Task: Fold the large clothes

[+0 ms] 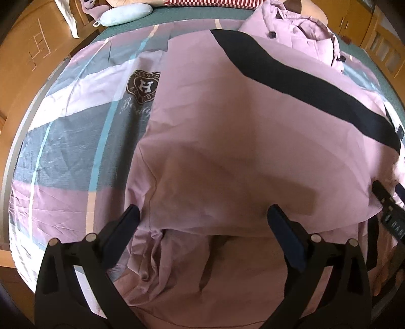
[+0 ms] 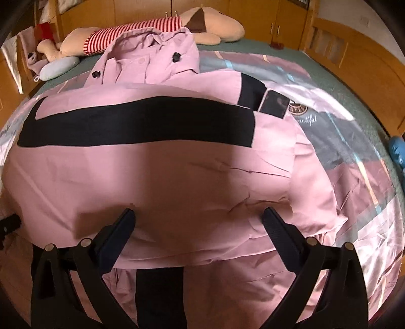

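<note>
A large pink jacket [image 1: 240, 131] with a black band [image 1: 303, 83] lies spread on the bed, its hood [image 1: 298, 30] at the far end. It also shows in the right wrist view [image 2: 157, 177], black band [image 2: 136, 124] across it, hood [image 2: 152, 58] beyond. My left gripper [image 1: 203, 215] is open, fingers straddling the jacket's near folded edge, holding nothing. My right gripper [image 2: 198, 217] is open over the jacket's near hem, holding nothing. The right gripper's tip [image 1: 387, 202] shows at the right edge of the left wrist view.
The jacket lies on a pink, grey and blue patterned quilt [image 1: 71, 131] with a crest logo [image 1: 143, 86], over a green bedspread [image 2: 341, 76]. A striped plush toy [image 2: 152, 30] and a pale blue pillow [image 1: 124, 15] lie at the head. Wooden cupboards [image 2: 354, 45] surround the bed.
</note>
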`<state>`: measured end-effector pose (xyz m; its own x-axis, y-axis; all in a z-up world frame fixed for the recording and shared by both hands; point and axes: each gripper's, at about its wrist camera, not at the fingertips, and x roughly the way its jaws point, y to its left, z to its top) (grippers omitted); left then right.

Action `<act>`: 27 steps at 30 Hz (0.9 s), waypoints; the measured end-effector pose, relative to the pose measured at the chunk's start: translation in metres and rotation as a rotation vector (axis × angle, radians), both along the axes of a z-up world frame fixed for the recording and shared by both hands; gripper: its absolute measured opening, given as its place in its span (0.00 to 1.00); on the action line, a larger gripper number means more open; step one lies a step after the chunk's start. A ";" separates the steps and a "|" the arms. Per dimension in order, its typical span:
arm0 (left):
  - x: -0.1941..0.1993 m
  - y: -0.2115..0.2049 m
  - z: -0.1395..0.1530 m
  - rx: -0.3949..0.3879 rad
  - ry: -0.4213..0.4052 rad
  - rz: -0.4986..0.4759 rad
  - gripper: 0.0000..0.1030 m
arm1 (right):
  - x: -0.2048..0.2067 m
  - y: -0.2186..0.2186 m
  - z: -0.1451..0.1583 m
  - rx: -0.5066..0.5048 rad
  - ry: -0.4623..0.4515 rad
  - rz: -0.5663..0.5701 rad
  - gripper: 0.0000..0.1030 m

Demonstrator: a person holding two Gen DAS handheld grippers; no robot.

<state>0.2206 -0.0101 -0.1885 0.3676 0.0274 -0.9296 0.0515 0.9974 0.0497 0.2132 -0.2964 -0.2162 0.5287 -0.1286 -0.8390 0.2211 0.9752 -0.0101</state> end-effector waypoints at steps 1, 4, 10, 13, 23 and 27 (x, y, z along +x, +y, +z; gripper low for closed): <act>-0.001 -0.001 0.000 0.005 0.001 -0.003 0.98 | 0.000 -0.001 -0.001 0.003 0.002 -0.002 0.98; -0.001 -0.003 -0.001 0.012 0.005 -0.005 0.98 | 0.000 0.002 -0.002 -0.008 0.003 0.000 0.99; -0.001 -0.005 -0.003 0.024 0.008 -0.008 0.98 | -0.002 0.003 -0.003 -0.014 0.007 0.002 0.99; -0.001 -0.006 -0.004 0.027 0.008 -0.008 0.98 | -0.002 0.003 -0.003 -0.015 0.008 0.003 0.99; 0.000 -0.007 -0.003 0.033 0.008 -0.007 0.98 | -0.007 0.001 0.025 0.032 -0.151 0.012 0.99; -0.003 -0.009 0.001 0.007 -0.018 -0.009 0.98 | 0.005 0.021 -0.003 -0.041 -0.010 0.077 0.99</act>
